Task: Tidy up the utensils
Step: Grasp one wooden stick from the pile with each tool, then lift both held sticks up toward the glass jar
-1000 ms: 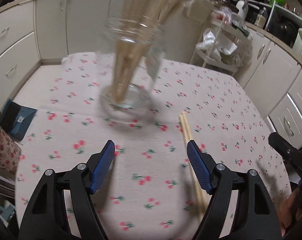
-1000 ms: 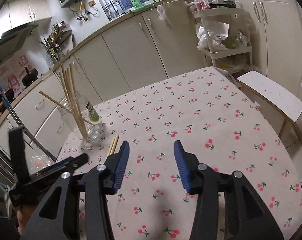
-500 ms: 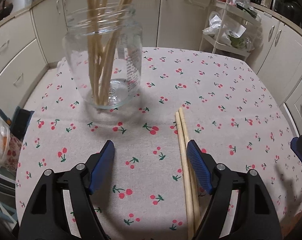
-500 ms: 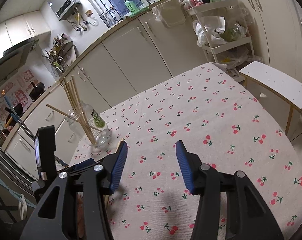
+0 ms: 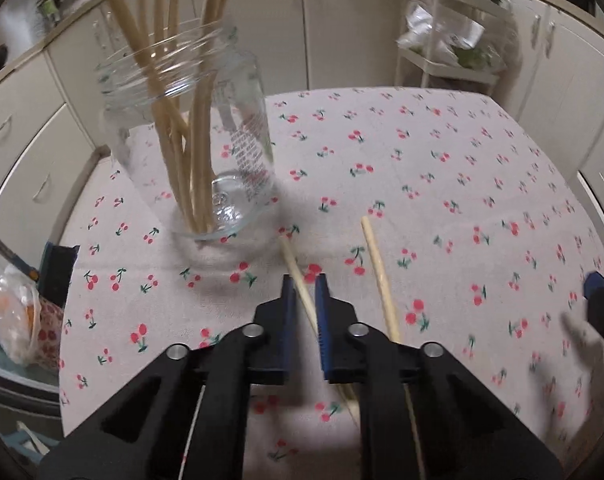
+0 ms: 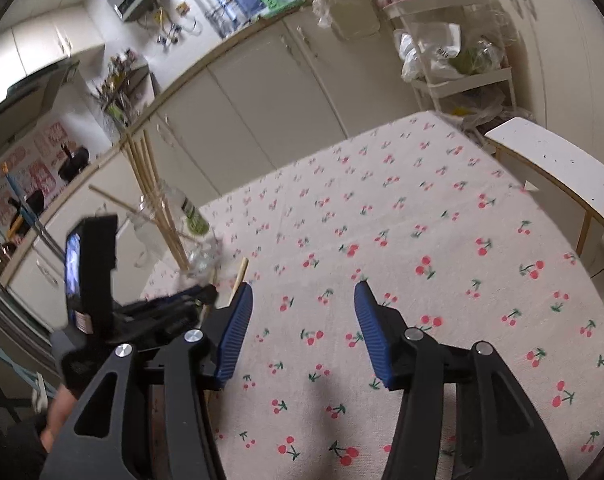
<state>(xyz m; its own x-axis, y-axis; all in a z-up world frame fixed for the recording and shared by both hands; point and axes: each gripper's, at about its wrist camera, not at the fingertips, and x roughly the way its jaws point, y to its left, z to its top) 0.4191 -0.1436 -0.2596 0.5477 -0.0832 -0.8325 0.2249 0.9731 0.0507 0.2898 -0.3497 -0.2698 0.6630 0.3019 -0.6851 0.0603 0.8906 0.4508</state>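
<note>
**A:** What lies right under the jaws?

**B:** A pale cotton tablecloth printed with small red cherries (image 5: 442, 184), matte and a little creased, draped over the whole table. The left gripper (image 5: 304, 300), black plastic arms with ribbed blue pads, has just snapped together on one slim round wooden chopstick (image 5: 292, 258). The stick runs up between the pads, its blunt tip poking out ahead of them.

**A:** And its partner?

**B:** A second pale wooden chopstick (image 5: 376, 264) lies flat on the cloth just right of the left jaws, apart from the clamped one, its near end hidden under the gripper's arm.

**A:** The right gripper?

**B:** The right gripper (image 6: 302, 312) hangs over bare cloth with its jaws standing apart and nothing between them. The same blue ribbed pads.

**A:** Further out?

**B:** Ahead and left of the left jaws stands a clear glass jar with a threaded rim (image 5: 206, 148), upright, printed lettering on its wall. Long wooden chopsticks (image 5: 170, 80) fan out of it, their tips gathered at the bottom.

**A:** And the room beyond?

**B:** Smooth cream cabinet doors (image 6: 270, 96) wrap round the table's far side. Far right of the jaws are a white wire rack stuffed with plastic bags (image 6: 454, 60) and a white speckled stool (image 6: 554, 164) at the table's edge.
</note>
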